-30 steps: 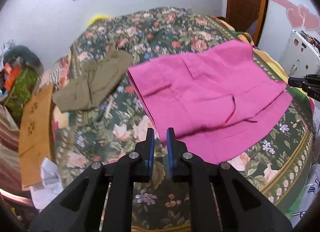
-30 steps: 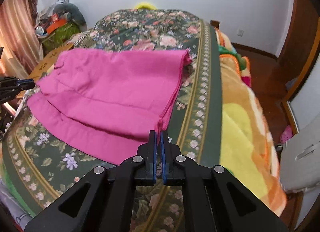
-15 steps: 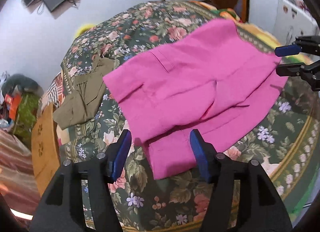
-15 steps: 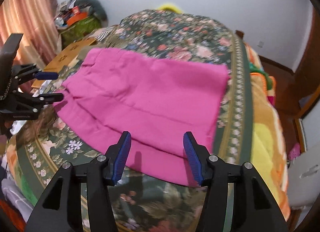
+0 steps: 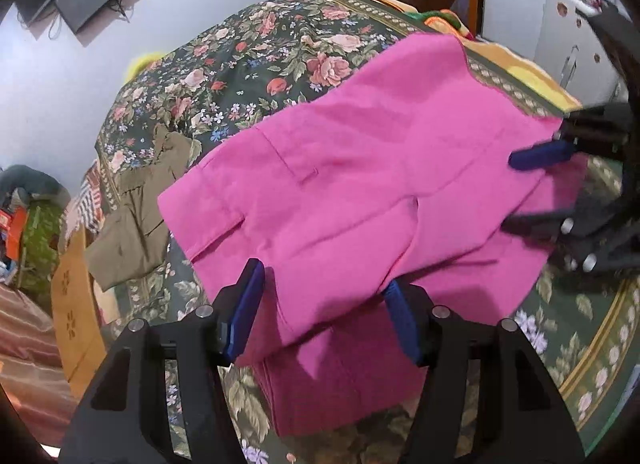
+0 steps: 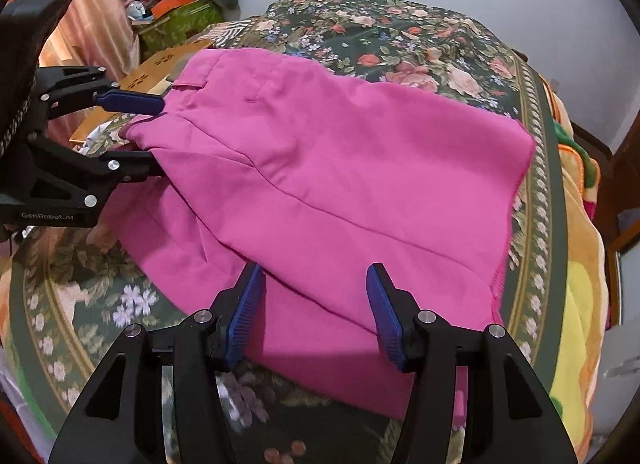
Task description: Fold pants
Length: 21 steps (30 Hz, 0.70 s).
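The left gripper (image 5: 324,310) stands with its jaws apart over one end of the pink pants (image 5: 360,192), pads clear of the cloth. The right gripper (image 6: 314,310) is likewise spread above the other end, holding nothing. The pants lie folded on the floral bedspread (image 6: 400,36), with 1 olive garment (image 5: 136,216) beside them.

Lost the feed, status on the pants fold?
Left gripper and right gripper open, nothing gripped. Pink pants flat on floral bedspread, part-folded. Olive garment lies clear.
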Each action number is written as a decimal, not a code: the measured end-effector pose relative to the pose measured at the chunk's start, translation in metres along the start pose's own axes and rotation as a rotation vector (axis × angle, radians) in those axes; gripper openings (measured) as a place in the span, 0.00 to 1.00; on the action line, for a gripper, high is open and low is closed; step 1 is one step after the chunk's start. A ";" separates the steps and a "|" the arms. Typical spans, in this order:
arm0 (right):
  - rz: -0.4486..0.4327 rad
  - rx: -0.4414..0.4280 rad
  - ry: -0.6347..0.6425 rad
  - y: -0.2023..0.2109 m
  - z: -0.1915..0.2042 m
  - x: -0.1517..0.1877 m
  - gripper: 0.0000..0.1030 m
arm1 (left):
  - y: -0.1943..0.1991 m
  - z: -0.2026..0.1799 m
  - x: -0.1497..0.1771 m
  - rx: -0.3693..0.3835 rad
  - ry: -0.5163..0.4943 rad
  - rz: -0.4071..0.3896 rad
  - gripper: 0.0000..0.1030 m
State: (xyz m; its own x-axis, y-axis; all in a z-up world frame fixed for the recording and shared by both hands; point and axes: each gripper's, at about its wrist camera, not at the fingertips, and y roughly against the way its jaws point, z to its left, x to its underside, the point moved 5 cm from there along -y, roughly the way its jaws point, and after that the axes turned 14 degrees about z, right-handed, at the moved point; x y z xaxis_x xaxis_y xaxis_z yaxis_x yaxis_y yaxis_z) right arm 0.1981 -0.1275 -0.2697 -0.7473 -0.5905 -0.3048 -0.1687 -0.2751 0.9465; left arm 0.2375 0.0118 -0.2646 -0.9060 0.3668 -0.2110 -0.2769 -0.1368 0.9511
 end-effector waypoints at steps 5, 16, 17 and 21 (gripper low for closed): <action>-0.005 0.001 0.030 -0.007 0.005 -0.011 0.48 | 0.001 0.009 -0.008 0.085 0.056 0.003 0.59; -0.100 -0.023 -0.003 0.016 -0.002 -0.020 0.05 | 0.002 -0.001 0.009 0.026 0.002 -0.027 0.40; -0.100 -0.022 0.002 0.018 -0.001 -0.021 0.05 | 0.004 -0.004 0.011 0.016 -0.007 -0.025 0.31; -0.114 -0.010 0.029 0.030 0.010 -0.019 0.05 | 0.018 -0.010 0.012 -0.015 -0.009 -0.047 0.13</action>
State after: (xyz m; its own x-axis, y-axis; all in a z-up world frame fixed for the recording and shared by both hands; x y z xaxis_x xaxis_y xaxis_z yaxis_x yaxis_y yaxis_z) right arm 0.2006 -0.1175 -0.2341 -0.7050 -0.5763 -0.4132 -0.2445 -0.3494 0.9045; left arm 0.2182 0.0041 -0.2521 -0.8889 0.3816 -0.2535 -0.3240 -0.1325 0.9367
